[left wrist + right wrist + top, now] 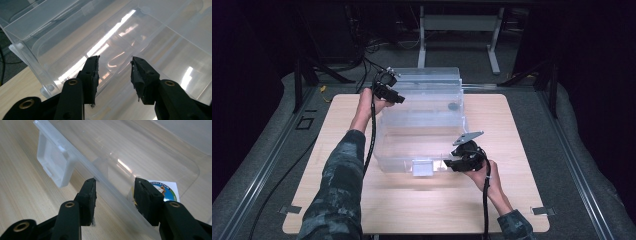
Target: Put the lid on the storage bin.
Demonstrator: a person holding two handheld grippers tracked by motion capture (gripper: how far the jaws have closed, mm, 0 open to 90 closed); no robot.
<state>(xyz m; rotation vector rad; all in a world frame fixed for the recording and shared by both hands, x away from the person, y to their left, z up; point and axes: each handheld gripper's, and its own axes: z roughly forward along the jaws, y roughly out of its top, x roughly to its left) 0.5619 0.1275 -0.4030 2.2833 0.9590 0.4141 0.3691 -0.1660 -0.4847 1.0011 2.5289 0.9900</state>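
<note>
1. The clear plastic storage bin (422, 125) stands mid-table (337, 200); contents not discernible.
2. The left claw (396, 98) straddles the bin's far-left rim, jaws apart, not pressing.
3. The right claw (451, 164) straddles the near rim beside the latch (422, 167), likewise unclamped.

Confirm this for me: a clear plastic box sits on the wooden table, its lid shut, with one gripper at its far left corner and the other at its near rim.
Wrong on the lid: the clear plastic box is open, its lid standing up at the back, as the high view shows. Otherwise correct: it sits on the wooden table, left gripper at the far left corner, right gripper at the near rim.
</note>
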